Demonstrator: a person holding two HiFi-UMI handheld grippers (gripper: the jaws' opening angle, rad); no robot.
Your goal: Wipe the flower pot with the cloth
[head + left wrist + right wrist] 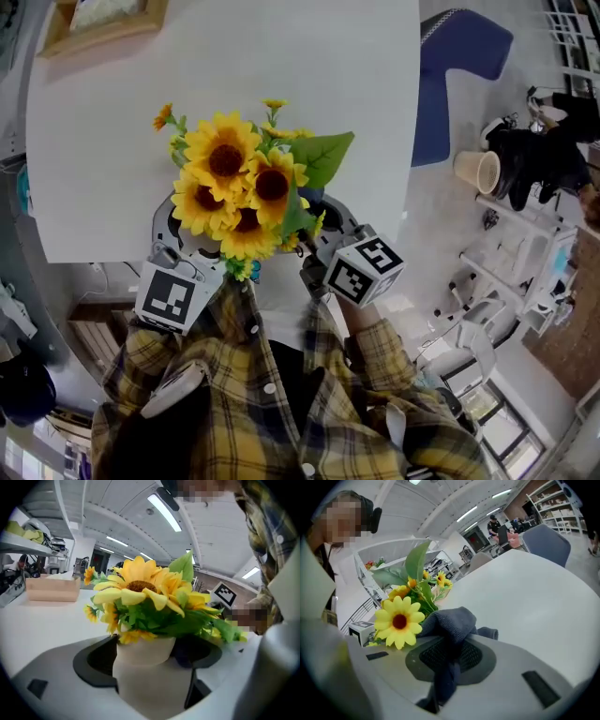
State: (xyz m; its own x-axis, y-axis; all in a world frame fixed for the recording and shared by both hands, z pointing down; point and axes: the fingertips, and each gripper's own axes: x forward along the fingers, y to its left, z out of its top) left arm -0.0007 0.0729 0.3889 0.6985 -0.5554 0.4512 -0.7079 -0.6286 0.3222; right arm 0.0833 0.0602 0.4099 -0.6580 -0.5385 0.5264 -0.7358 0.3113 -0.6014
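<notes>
Sunflowers (234, 183) spread so wide in the head view that the flower pot (150, 686) beneath them is hidden there and shows only in the left gripper view. The left claw (149, 654) stands wide around the pale pot, a dark pad against each side, clamping it. The pot's base is cut off at the frame's lower edge, so whether it rests on the white desk (281, 56) cannot be told. Right of the pot, the right claw (440, 639) is closed on the dark grey-blue cloth (452, 623), which bunches out past the jaws toward the blooms; no view shows whether it touches the pot. A dark bluish shape just behind the pot's rim is too blurred to name. Both claws' tips are hidden under the petals in the head view. A wooden tray (103, 23), cut off by the frame, lies on the desk well beyond the pot.
</notes>
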